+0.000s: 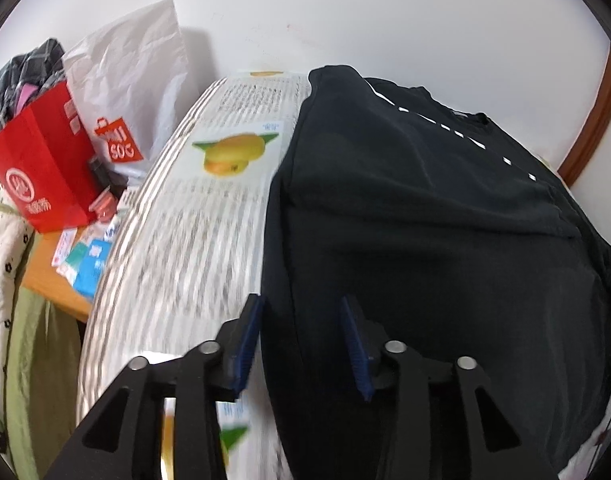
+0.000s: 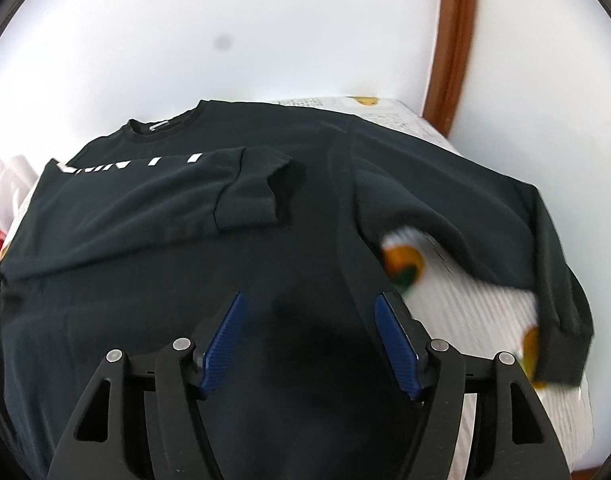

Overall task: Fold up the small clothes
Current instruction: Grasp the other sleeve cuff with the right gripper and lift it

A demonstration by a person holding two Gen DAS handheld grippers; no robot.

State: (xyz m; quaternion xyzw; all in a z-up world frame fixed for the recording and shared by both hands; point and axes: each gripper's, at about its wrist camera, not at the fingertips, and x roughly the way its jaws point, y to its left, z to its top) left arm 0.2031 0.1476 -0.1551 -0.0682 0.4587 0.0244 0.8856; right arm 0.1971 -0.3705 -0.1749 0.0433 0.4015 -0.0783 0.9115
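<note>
Left gripper (image 1: 301,344): black two-finger tool with blue ribbed pads, nearest in the left wrist view; jaws stand partly apart with nothing between them, poised over the left edge of the garment.
Right gripper (image 2: 311,344): same build; jaws spread wider, empty, hanging over the lower middle of the garment's body.
Black long-sleeved sweatshirt (image 2: 177,272): the task's thing, spread flat with its neck away from the grippers and its hem nearest them.
Folded sleeve (image 2: 241,196): laid across the chest, cuff toward the middle, half covering the white lettering; I judge this the first fold already made.
Other sleeve (image 2: 505,232): still out to the side, bent down, cuff near the surface edge; likely the next part to bring in.
White printed sheet with yellow fruit pictures (image 1: 193,216): covers the worktop under the garment, probably to give a clean, smooth folding surface.
Left wrist view only: a red paper bag (image 1: 45,168) stuffed with checked cloth, a crumpled white bag (image 1: 133,80) behind it, and small blue-and-white packets (image 1: 85,260) on orange-brown wood, all beside the sheet.
Right wrist view only: both sleeves, the neck label, and the full spread of the garment.
Farthest: white wall and a brown wooden frame (image 2: 453,40).
</note>
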